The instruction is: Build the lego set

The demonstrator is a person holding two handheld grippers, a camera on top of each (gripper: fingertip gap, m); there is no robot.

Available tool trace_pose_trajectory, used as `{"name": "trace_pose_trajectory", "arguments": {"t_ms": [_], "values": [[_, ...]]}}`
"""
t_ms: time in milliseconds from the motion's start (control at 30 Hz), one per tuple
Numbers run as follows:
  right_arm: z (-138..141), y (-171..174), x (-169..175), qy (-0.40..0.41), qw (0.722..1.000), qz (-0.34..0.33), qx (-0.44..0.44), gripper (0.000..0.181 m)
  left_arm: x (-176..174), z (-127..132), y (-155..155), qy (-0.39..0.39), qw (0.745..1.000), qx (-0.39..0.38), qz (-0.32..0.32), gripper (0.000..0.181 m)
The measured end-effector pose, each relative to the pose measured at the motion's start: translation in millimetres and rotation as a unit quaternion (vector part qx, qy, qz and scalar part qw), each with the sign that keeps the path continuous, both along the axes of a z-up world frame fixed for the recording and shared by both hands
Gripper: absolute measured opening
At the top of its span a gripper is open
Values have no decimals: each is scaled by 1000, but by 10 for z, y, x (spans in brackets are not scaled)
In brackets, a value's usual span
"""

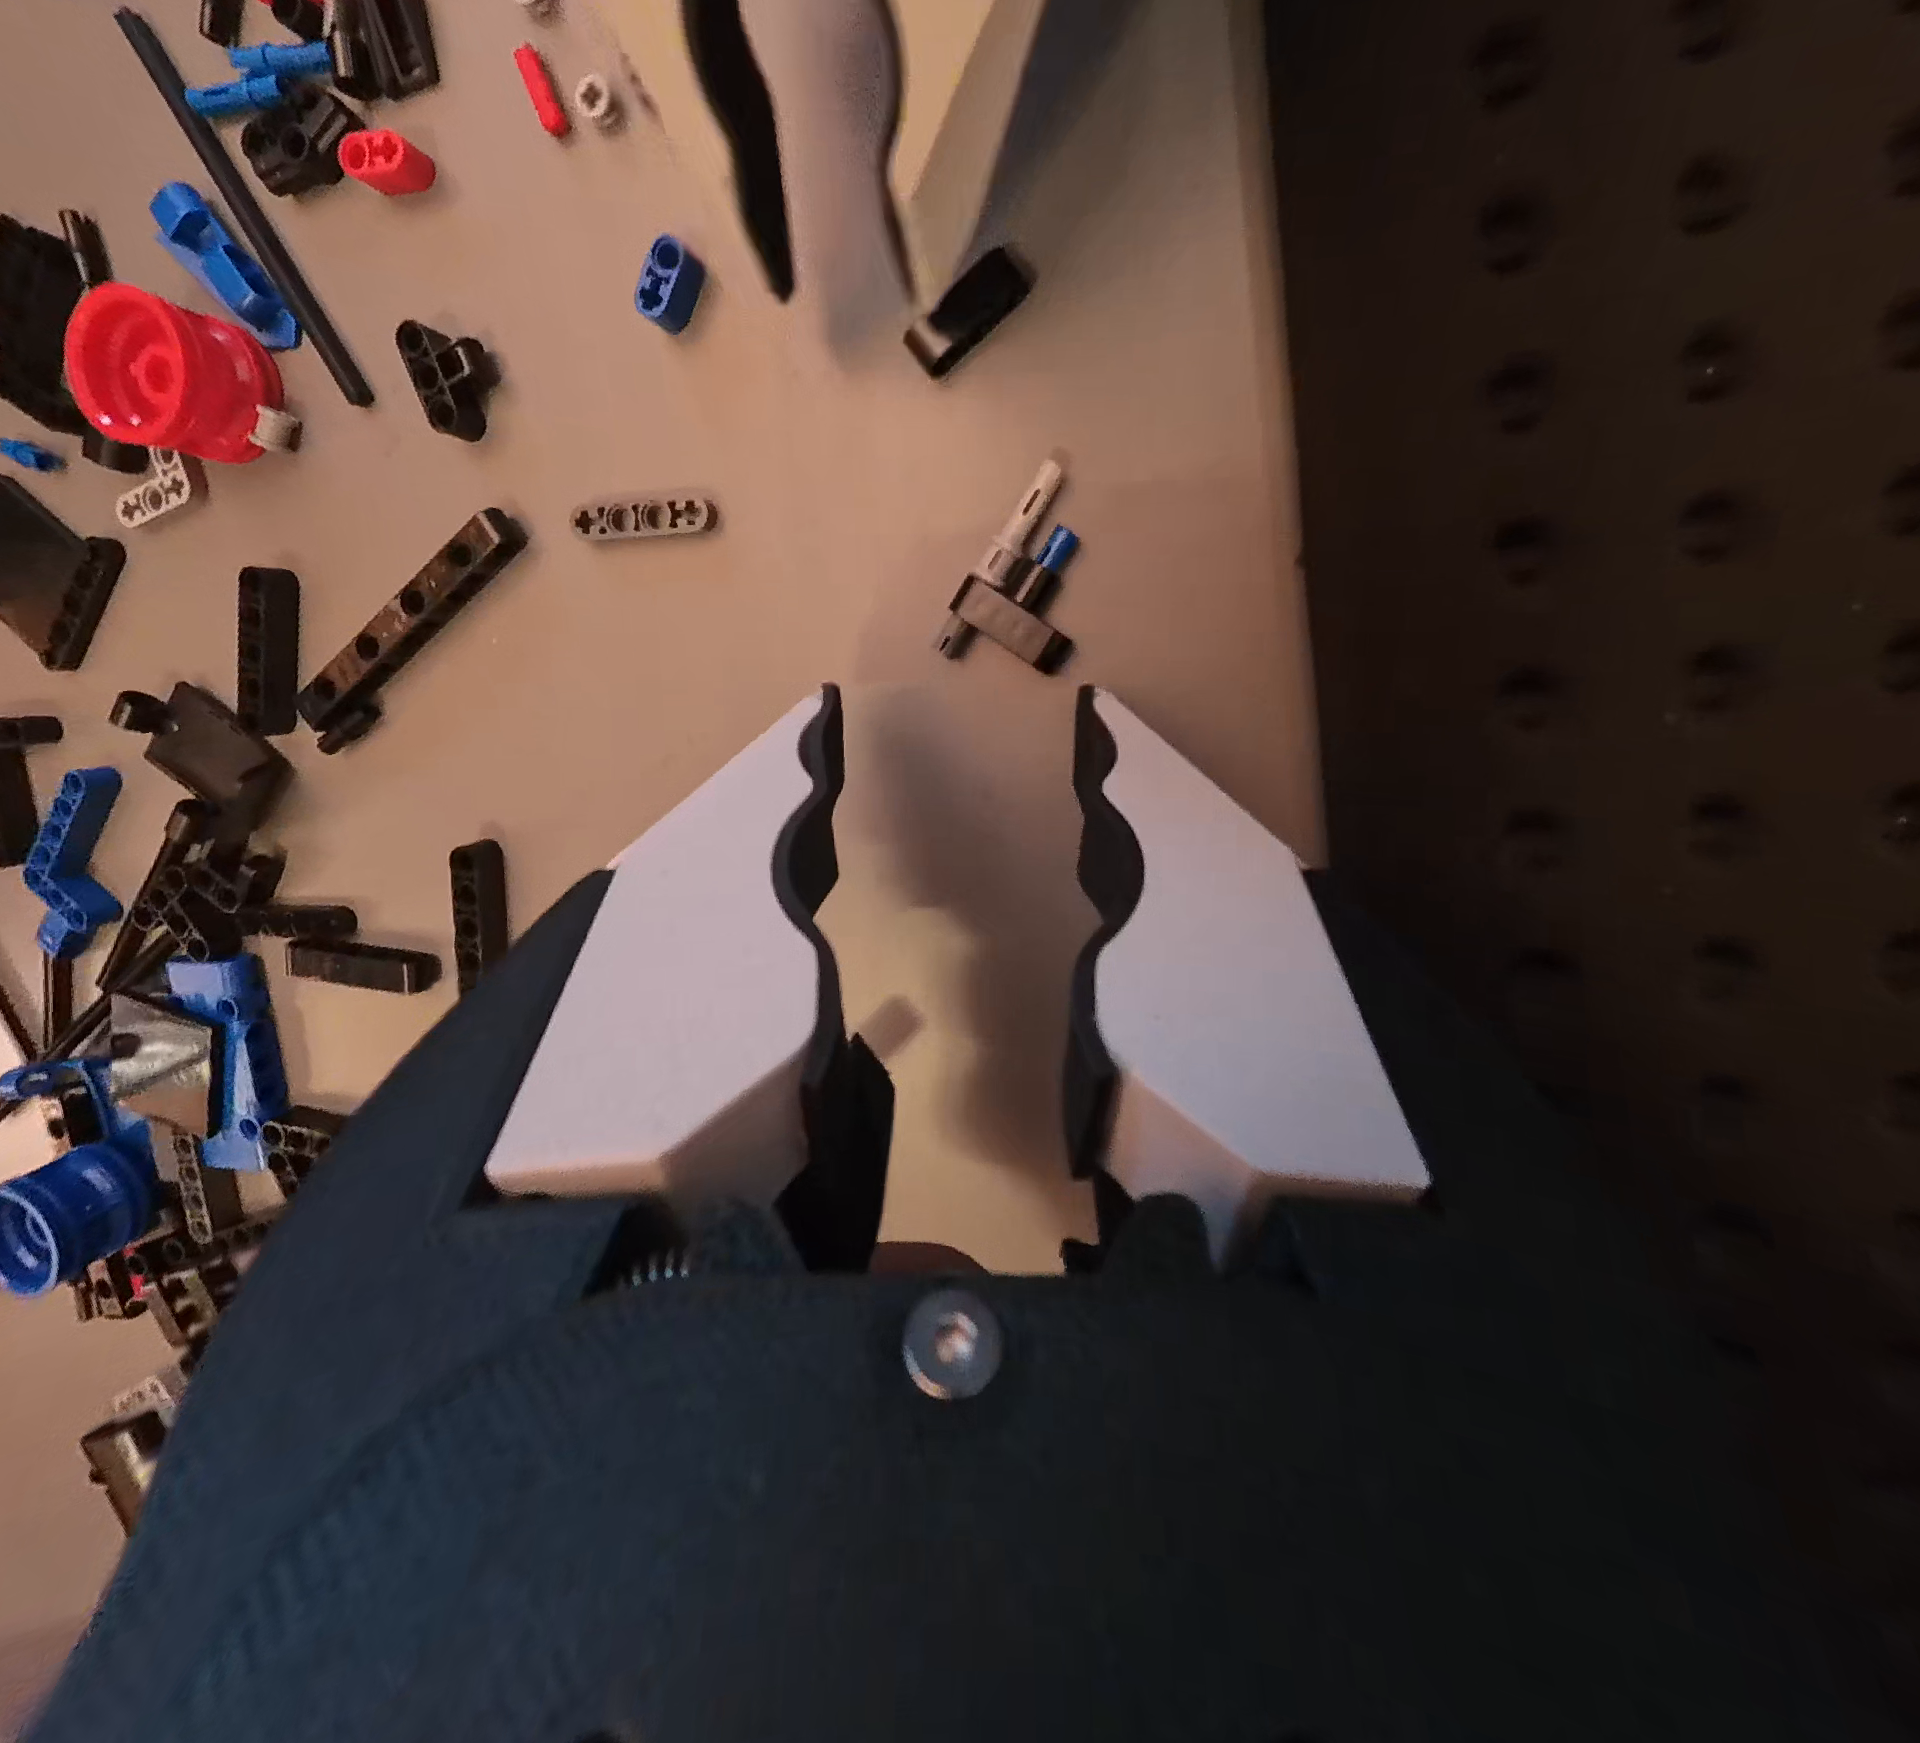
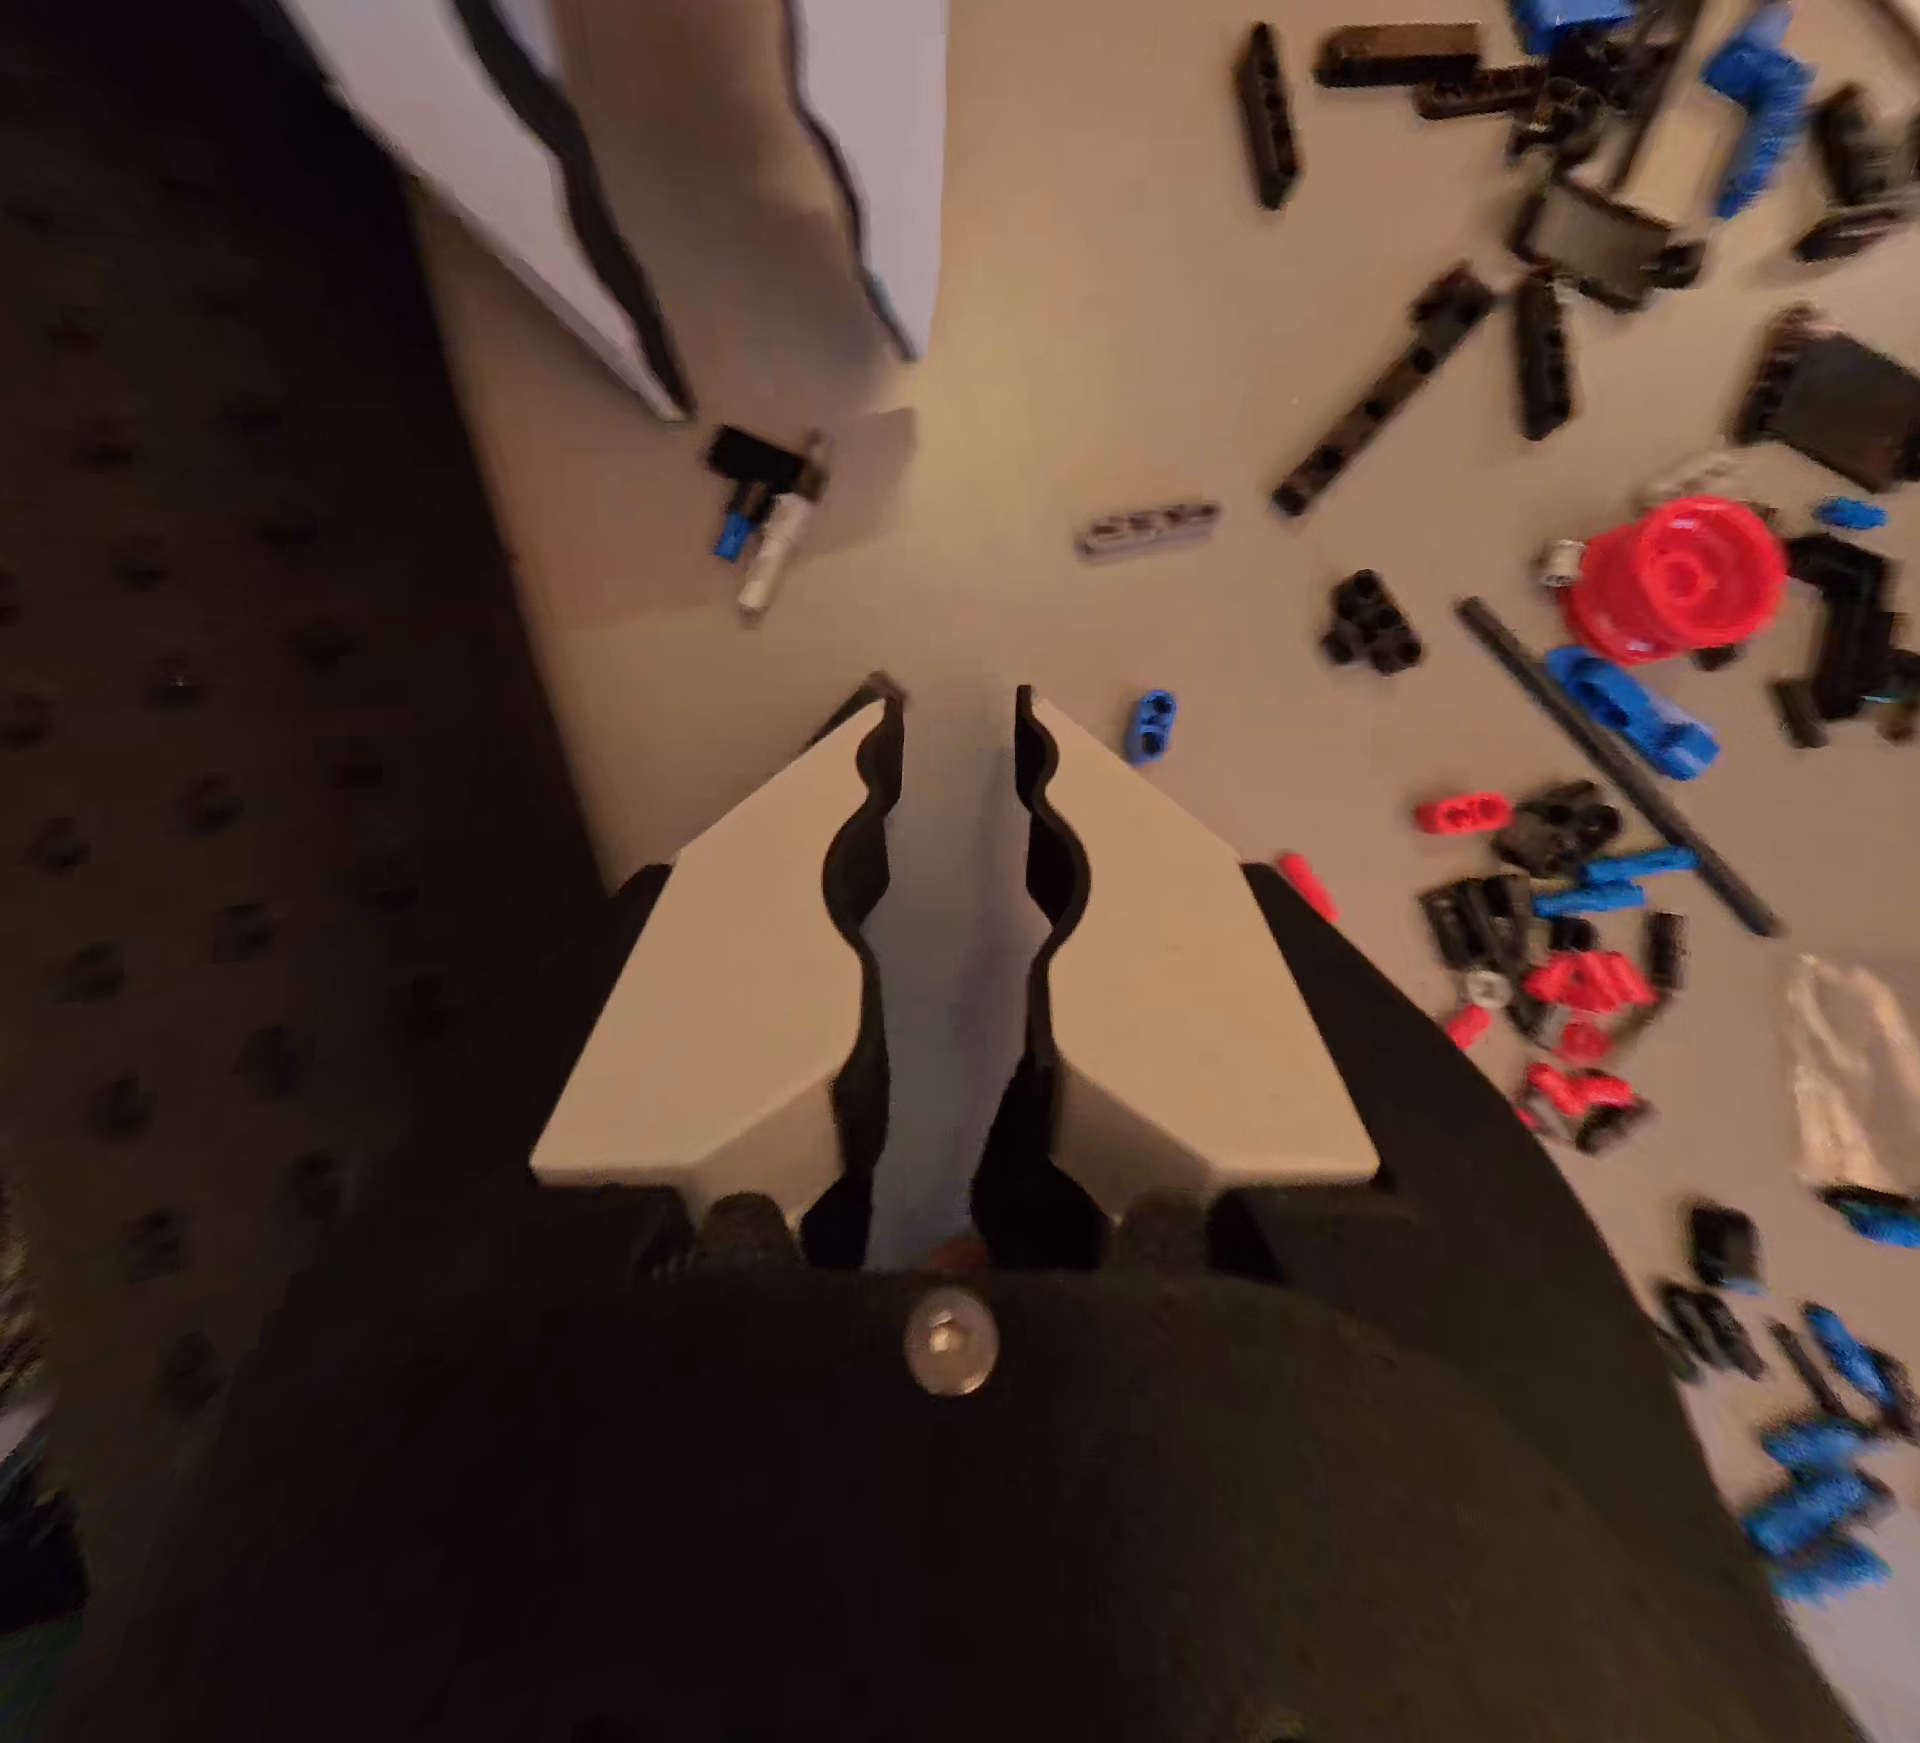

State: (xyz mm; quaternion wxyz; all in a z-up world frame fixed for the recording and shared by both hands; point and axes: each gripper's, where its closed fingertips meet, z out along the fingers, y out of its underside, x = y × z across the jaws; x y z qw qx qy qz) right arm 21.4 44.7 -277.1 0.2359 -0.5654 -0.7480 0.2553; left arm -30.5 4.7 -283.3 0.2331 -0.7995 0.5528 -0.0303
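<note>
While both grippers hang over the pale tabletop, neither has hold of anything. Left gripper: jaws spread wide, bare tabletop between them. Right gripper: jaws parted by a narrow gap, nothing in it.

Small sub-assembly — short black beam with a grey pin and a blue pin through it — lies alone close to the tabletop's edge, just ahead of the left gripper's fingertips, apart from them. Beyond that edge, a dark perforated board. Same sub-assembly shows in the right wrist view, ahead and to the left of the right gripper.

A short black piece lies at the tip of the right gripper's outer finger; contact cannot be judged through the blur.

Loose parts nearer the middle of the tabletop: grey thin liftarm, small blue connector, black triangular piece, long black beam, long black axle, red wheel hub. Farther in, dense heaps of black, blue and red lego pieces. Clear plastic bag beside the red pins.

Nothing lies between either gripper and the sub-assembly.
</note>
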Motion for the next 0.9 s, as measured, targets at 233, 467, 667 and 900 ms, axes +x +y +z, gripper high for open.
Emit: {"name": "trace_pose_trajectory", "arguments": {"t_ms": [233, 467, 667, 900], "values": [[-9, -56, 102, -3, 990, 139, 36, 29, 66, -10, 20, 8, 999, 2, -49, 44], [-97, -174, 39, -34, 966, 256, -5, 29, 92, -23, 9, -4, 996, -15, -84, 39], [-98, -155, 27, -23, 973, 230, -23, 21, 164, -44, -16, -24, 995, -30, -97, 23], [-94, -175, 9, -4, 987, 157, -39, 21, 196, -46, 44, -51, 998, -22, -13, 21]]}}
